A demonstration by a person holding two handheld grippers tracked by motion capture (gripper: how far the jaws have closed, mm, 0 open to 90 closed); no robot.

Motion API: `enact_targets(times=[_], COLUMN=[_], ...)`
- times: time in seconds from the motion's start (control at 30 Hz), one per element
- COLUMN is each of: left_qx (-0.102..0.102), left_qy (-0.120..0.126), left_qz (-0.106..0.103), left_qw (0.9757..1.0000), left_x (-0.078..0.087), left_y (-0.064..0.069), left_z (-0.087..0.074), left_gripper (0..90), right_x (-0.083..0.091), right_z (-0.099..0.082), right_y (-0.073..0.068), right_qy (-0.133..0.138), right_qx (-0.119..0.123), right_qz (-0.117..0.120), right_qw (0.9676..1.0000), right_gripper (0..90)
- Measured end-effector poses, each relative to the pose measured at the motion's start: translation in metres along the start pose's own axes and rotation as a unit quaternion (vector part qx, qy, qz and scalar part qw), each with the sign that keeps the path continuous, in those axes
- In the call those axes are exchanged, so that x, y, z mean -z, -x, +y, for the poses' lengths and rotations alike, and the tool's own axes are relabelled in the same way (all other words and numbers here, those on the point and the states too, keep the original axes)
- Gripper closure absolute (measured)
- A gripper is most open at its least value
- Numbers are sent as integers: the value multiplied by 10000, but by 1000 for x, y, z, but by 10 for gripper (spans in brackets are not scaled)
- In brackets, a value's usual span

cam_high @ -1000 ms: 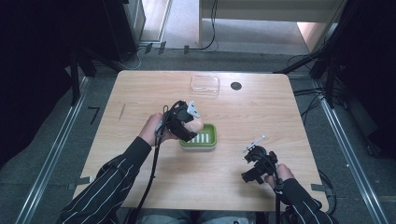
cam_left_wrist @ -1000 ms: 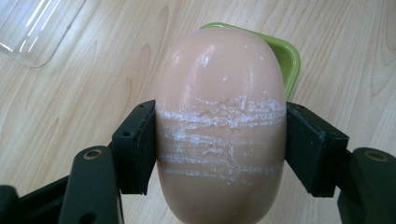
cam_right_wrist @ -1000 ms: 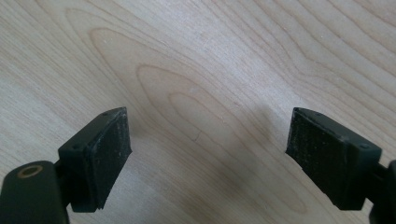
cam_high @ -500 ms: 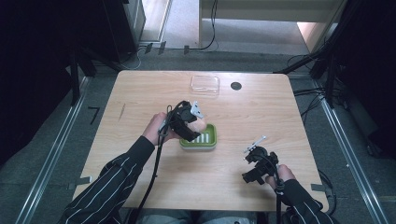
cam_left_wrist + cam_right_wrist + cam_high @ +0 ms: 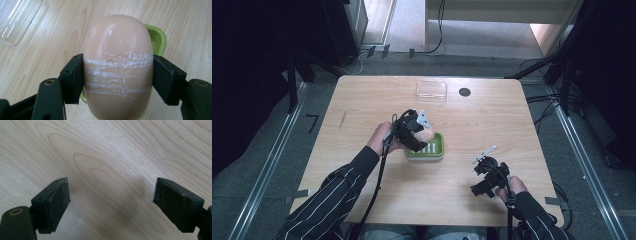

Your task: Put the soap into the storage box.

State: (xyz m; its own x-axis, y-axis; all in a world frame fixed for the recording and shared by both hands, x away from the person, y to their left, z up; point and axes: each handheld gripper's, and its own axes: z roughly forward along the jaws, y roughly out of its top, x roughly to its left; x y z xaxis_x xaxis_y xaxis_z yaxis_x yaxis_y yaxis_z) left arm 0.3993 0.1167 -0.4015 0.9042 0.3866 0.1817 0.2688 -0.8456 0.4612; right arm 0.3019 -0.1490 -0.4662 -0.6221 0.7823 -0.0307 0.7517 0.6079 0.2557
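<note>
Soap point(image 5: 118, 67): peach bar clamped between left gripper point(image 5: 117, 77) jaws, above green dish point(image 5: 432, 148) mid-tabletop; white scrape lines visible close-up.
Right gripper point(image 5: 111, 203): jaws wide apart, holding nothing, over bare tabletop point(image 5: 105, 150).
Hidden: dish mostly covered.

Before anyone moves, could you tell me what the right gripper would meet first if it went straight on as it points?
Probably the bare wooden table: the right gripper, open, faces only wood grain between its jaws.

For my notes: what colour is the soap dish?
Green, best in the high view.
</note>
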Motion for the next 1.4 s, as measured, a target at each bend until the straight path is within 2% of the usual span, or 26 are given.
enact_targets(times=[0.27, 0.8, 1.03, 1.4], left_qx=[-114, -105, -145, -178], left_qy=[1, -83, -175, -308], left_qz=[-68, -97, -171, -147], left_qw=[9999, 9999, 9996, 9993], left_x=[-8, -25, -29, -37], left_y=[2, 3, 3, 5], left_z=[3, 0, -2, -3], left_gripper=[334, 334, 334, 334], right_x=[1, 2, 2, 2], right_z=[-3, -7, -7, -7], right_y=[1, 2, 1, 1], right_qy=[5, 24, 7, 3], right_qx=[-26, -73, -64, -57], right_qz=[15, 9, 13, 4], right_qw=[10000, 10000, 10000, 10000], right_gripper=[141, 142, 141, 141])
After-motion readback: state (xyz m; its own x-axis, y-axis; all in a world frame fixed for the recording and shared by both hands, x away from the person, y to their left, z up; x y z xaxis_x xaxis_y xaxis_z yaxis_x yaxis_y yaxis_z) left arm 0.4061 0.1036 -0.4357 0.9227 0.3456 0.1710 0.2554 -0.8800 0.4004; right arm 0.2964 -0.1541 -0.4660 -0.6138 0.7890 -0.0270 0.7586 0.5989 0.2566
